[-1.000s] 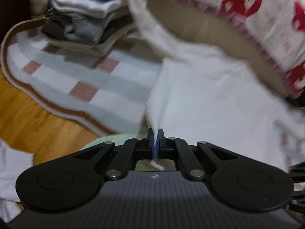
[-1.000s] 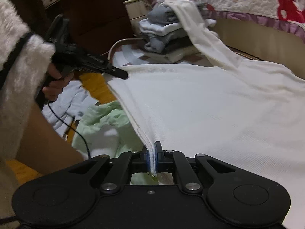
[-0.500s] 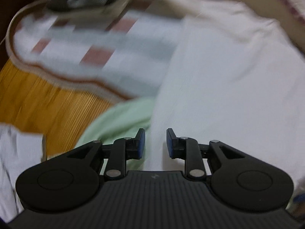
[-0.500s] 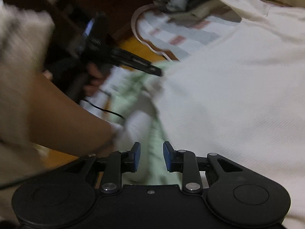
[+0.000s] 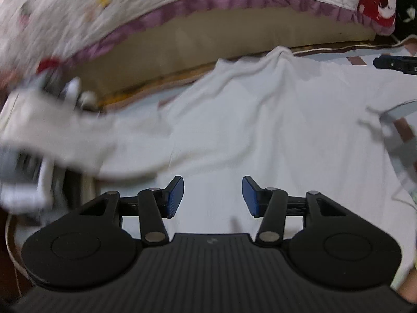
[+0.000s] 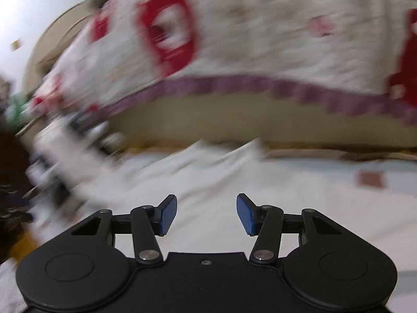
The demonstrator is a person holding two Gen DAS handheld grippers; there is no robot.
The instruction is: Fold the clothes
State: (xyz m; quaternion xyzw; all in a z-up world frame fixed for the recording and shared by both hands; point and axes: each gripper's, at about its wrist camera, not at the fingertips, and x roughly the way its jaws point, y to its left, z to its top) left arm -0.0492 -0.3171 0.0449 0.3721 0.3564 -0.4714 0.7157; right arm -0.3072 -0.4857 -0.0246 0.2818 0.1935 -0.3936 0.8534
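Note:
A white ribbed garment (image 5: 260,120) lies spread flat on the rug, one sleeve (image 5: 65,135) draped leftward over a blurred stack of folded clothes (image 5: 23,182). My left gripper (image 5: 213,195) hovers open above its near part, nothing between the blue pads. In the right wrist view the same white garment (image 6: 208,177) fills the floor ahead, and my right gripper (image 6: 206,215) is open over it, also empty. The tip of the right gripper (image 5: 396,64) shows at the far right of the left wrist view.
A bed with a white and red quilt with purple trim (image 5: 208,2) and a tan mattress side (image 5: 208,41) stands just behind the garment. The checked rug (image 6: 370,178) shows at the right. The right wrist view is heavily blurred.
Both grippers let go of the garment's edge, opened wide and swung up toward the bed. The garment now lies flat on the rug.

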